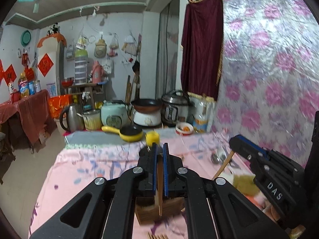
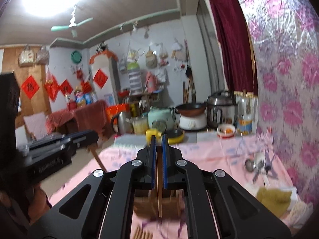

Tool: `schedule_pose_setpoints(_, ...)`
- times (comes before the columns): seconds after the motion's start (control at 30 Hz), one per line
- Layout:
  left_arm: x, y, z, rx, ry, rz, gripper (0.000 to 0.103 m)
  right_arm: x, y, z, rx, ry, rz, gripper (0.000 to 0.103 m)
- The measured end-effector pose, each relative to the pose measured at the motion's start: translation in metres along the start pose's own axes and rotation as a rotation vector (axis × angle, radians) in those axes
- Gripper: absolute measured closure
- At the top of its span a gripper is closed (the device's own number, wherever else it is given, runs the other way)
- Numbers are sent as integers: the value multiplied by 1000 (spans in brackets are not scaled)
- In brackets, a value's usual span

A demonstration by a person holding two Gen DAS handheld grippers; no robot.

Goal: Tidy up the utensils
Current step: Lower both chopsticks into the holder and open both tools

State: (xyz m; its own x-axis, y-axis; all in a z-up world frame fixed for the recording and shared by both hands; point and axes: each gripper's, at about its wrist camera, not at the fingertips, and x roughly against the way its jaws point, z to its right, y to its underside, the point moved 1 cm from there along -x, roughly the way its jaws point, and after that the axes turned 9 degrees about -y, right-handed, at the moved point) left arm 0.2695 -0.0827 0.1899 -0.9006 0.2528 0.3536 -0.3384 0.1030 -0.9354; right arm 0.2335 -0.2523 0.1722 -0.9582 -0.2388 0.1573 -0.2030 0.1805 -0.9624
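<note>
In the left wrist view my left gripper [image 1: 159, 149] is shut on a thin wooden chopstick [image 1: 160, 187] that hangs down between the blue pads. Below it a brown wooden holder [image 1: 157, 211] stands on the pink cloth. My right gripper [image 1: 249, 153] shows at the right, gripping another chopstick [image 1: 223, 167]. In the right wrist view my right gripper [image 2: 159, 141] is shut on its chopstick [image 2: 159, 191], above the wooden holder [image 2: 157, 205]. The left gripper [image 2: 65, 145] is off to the left with its chopstick [image 2: 97, 157]. More chopsticks [image 2: 143, 234] lie near the front edge.
Metal and white spoons [image 2: 257, 165] lie on the pink tablecloth [image 2: 219, 155] at the right, near a yellow-green cloth [image 2: 273, 199]. At the table's far end stand a yellow pan [image 1: 130, 134], a kettle [image 1: 70, 117], cookers [image 1: 175, 107] and a small bowl [image 1: 184, 128]. The floral wall [image 1: 269, 69] is close on the right.
</note>
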Motion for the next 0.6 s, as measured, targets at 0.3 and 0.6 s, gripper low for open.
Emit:
schedule_pose_setpoints(0.3, -59, 9, -14, 42, -53, 7, 97, -63, 16, 14, -26, 38, -41, 97)
schedule_pose_setpoints(0.6, -74, 48, -33, 68, -56, -66, 48, -73, 41, 25, -52, 51, -115, 75)
